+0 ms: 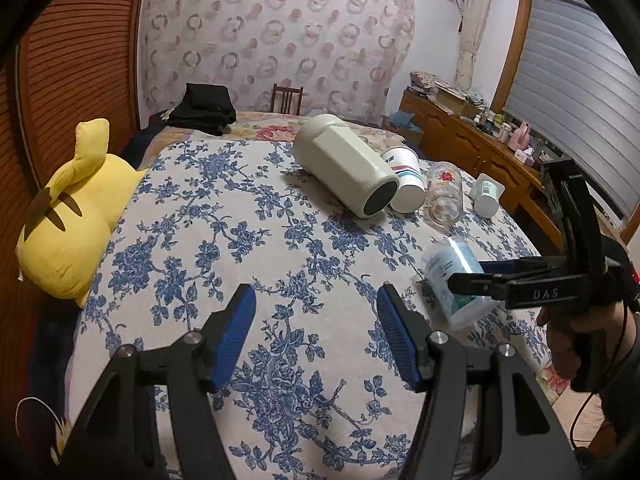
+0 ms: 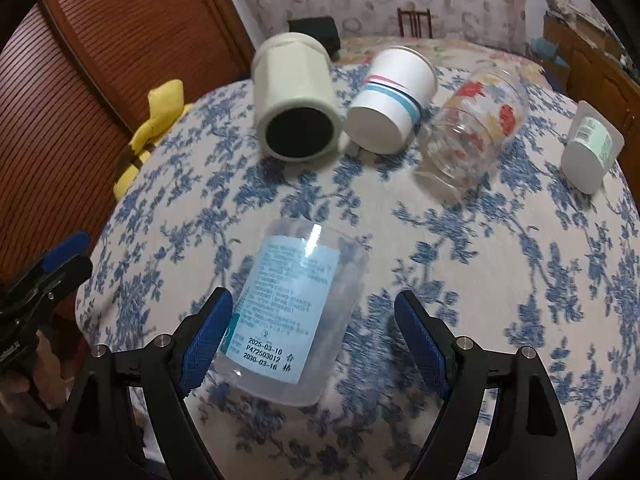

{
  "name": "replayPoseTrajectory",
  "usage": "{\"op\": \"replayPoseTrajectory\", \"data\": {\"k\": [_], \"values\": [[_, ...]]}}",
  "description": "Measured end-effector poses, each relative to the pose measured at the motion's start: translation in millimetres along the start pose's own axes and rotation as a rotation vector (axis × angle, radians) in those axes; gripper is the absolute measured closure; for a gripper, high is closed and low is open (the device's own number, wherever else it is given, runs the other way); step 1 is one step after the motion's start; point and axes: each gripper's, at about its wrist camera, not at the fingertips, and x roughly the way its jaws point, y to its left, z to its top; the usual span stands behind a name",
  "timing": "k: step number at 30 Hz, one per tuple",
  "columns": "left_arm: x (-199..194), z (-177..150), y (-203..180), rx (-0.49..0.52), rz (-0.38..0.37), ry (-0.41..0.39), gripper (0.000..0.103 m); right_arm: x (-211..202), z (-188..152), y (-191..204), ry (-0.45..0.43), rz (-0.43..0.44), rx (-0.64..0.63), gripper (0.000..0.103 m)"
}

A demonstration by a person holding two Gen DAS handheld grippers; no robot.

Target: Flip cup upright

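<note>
The blue label of the clear plastic cup (image 2: 294,312) shows the dates 2025-03-16 and 2030-03-16 with the code P472503012 between them, and the right gripper (image 1: 466,276) has the letters DAS on its black body.

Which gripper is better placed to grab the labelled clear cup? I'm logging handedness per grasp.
Right. The right gripper is open with the labelled clear cup lying on its side between its fingers. The left gripper is open over bare bedspread, beside the cup.
</note>
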Motion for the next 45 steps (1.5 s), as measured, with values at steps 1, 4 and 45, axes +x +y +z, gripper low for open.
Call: {"op": "replayPoseTrajectory", "data": {"k": [1, 4, 45], "values": [[0.3, -0.4, -0.4, 0.000, -0.002, 0.001, 0.041, 0.7, 1.4, -2.1, 0.015, -0.001, 0.003, 0.018], [1.8, -1.7, -3.3, 0.005, -0.006, 0.007, 0.041, 5.2, 7.6, -3.5, 0.052, -0.004, 0.001, 0.018], [11.0, -11.7, -10.6, 0.039, 0.058, -0.030, 0.041, 1.3, 28.2, 38.1, -0.198, -0.182, -0.362, 0.041]]}}
